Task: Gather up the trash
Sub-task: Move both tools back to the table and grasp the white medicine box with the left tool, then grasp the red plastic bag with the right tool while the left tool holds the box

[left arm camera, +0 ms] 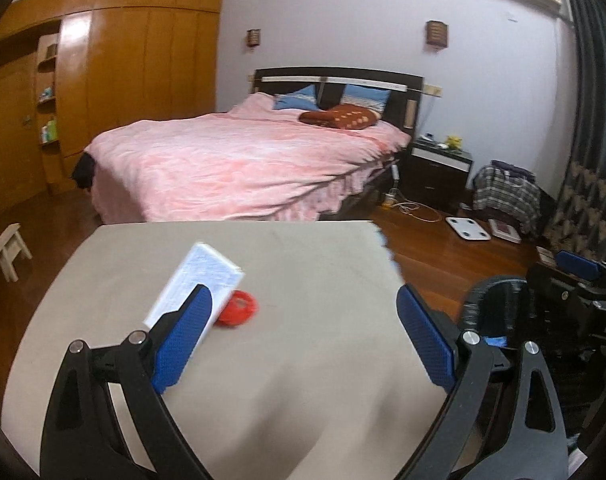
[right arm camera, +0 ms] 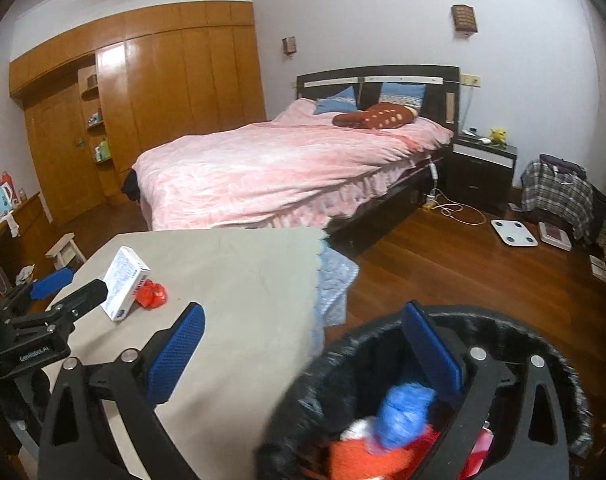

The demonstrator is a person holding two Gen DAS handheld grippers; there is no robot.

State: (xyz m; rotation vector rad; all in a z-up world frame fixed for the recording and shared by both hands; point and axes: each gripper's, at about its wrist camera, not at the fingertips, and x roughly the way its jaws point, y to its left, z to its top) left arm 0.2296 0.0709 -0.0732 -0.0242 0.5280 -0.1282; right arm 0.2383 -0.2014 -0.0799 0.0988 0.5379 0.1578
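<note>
Left claw (left arm camera: 303, 332) wide open, empty, above bench (left arm camera: 303, 256); white box (left arm camera: 199, 280) touching red wrapper (left arm camera: 239, 308). Right claw (right arm camera: 303, 352) wide open, empty, over black-lined bin (right arm camera: 343, 360) holding blue and red trash.

- White carton (right arm camera: 125, 284), flat and oblong with blue print, is lying on the grey table (right arm camera: 239, 272), one end tilting upward.
- Red crumpled wrapper (right arm camera: 153, 295) is resting just beside the carton's lower edge.
- Black-lined trash bin (right arm camera: 503, 326) is standing beside the table, already holding a blue wad (right arm camera: 401, 408) and red scraps (right arm camera: 367, 458).
</note>
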